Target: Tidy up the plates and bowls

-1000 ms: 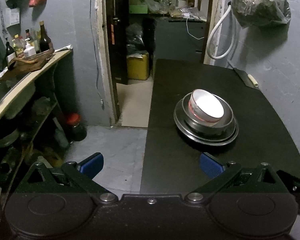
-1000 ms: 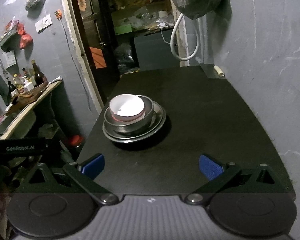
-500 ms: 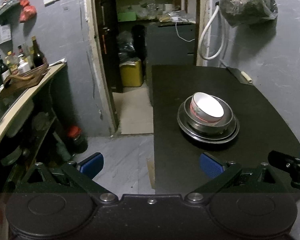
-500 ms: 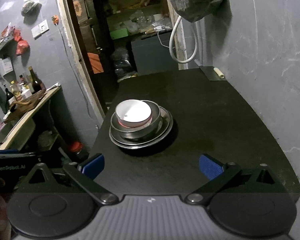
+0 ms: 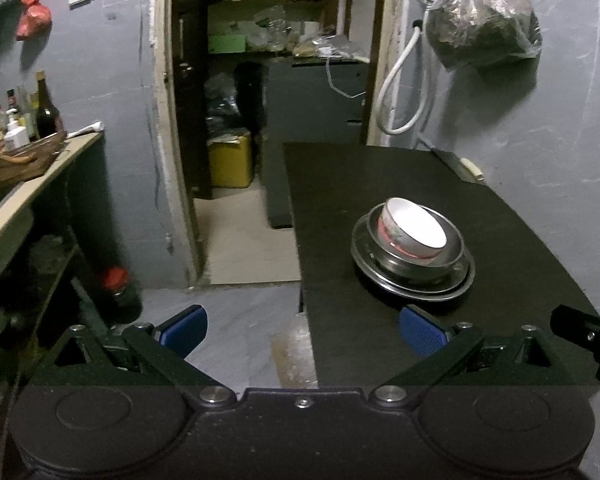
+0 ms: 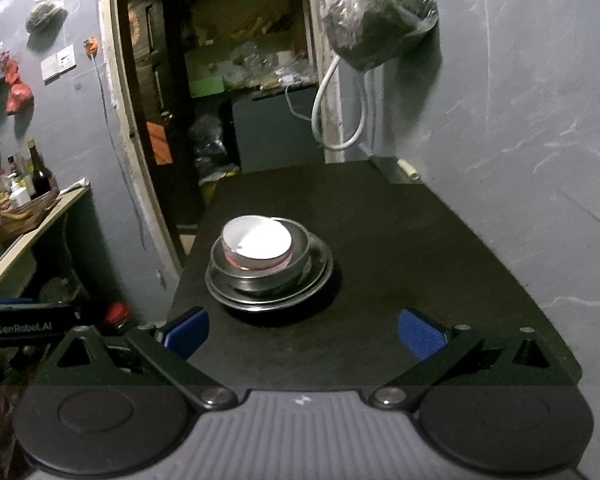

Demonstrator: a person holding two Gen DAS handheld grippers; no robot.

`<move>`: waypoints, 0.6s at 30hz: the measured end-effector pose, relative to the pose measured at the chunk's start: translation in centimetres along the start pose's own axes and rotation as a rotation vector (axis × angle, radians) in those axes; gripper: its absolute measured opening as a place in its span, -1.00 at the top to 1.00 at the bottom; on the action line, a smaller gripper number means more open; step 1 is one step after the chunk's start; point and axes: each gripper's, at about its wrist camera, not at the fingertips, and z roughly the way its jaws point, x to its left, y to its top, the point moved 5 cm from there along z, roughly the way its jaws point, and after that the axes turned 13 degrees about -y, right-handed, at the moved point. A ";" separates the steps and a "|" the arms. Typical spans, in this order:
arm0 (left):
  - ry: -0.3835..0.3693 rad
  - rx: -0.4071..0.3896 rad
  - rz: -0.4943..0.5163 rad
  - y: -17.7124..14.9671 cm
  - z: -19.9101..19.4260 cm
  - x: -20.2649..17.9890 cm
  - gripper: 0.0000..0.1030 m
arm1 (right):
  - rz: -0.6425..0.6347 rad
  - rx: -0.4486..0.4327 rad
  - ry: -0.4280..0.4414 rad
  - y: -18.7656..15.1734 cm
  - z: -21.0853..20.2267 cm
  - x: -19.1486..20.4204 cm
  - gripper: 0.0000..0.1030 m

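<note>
Stacked dishes (image 6: 268, 268) ahead of right hand-held gripper (image 6: 302, 332), apart

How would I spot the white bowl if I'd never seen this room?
Find the black table against the grey wall. One stack of dishes sits on it; the white bowl is on top, nested in a steel bowl, the only non-metal piece.

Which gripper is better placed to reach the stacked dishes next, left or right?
Probably right: the right gripper faces the stack between its open fingers, while the left gripper points mostly past the table edge.
</note>
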 end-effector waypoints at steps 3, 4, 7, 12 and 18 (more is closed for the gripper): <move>-0.007 0.021 0.012 -0.3 0.6 0.2 -0.98 | 0.001 0.003 -0.025 0.0 0.0 0.0 -1.00; -0.009 0.014 0.017 -0.2 0.5 0.2 -0.98 | 0.002 -0.002 -0.028 0.1 -0.1 0.0 -1.00; -0.016 -0.010 0.016 0.0 0.4 0.6 -0.98 | -0.006 -0.014 -0.036 0.4 -0.2 0.3 -1.00; -0.024 -0.001 0.001 -0.2 0.6 1.0 -0.98 | -0.028 -0.001 -0.056 0.1 -0.2 0.2 -1.00; -0.039 -0.037 0.027 0.2 -0.3 0.4 -0.98 | -0.004 -0.013 -0.077 0.3 -0.7 -0.5 -1.00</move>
